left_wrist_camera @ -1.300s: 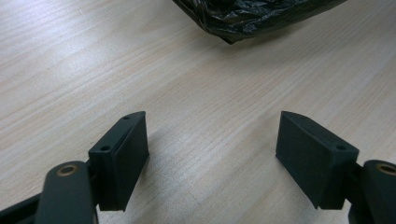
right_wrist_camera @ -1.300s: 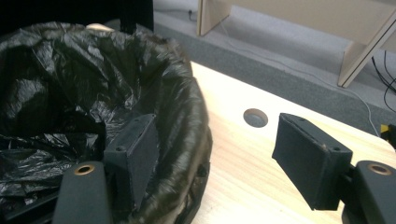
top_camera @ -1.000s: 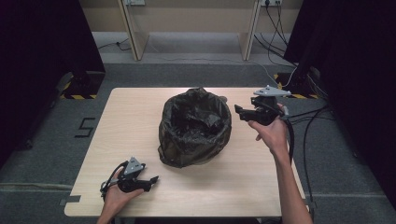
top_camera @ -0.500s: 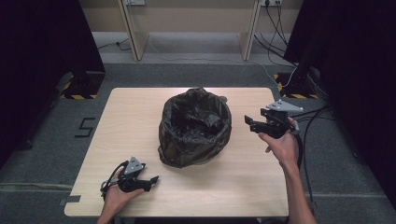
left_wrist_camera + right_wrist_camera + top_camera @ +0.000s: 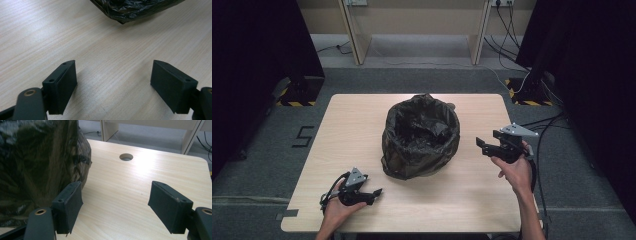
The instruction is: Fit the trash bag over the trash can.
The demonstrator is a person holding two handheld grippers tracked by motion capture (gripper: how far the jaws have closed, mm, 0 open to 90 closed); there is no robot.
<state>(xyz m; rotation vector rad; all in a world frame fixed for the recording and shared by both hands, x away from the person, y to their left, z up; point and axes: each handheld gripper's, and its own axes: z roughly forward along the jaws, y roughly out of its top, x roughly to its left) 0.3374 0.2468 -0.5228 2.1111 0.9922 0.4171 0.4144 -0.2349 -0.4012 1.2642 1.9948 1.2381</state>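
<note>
While held just right of the black bag (image 5: pixel 421 136) at table (image 5: pixel 357 125) centre, right gripper (image 5: pixel 484 146) aimed leftward at its side, jaws wide and just been opening, nothing between. Left gripper (image 5: pixel 373 193) near-left, likewise spread and empty, farther off. Bag upright, mouth up.

A glossy black plastic bag (image 5: pixel 421 135), its crinkled film catching pale highlights, sits on a light wood-grain table (image 5: pixel 362 130). Both grippers, left (image 5: pixel 373 192) and right (image 5: pixel 482 145), are matte black with grey three-cornered top plates and brass-coloured pivots. The floor (image 5: pixel 272 165) is dark grey carpet marked with a black "5"; yellow-and-black hazard stripes (image 5: pixel 294 103) edge the stands.
</note>
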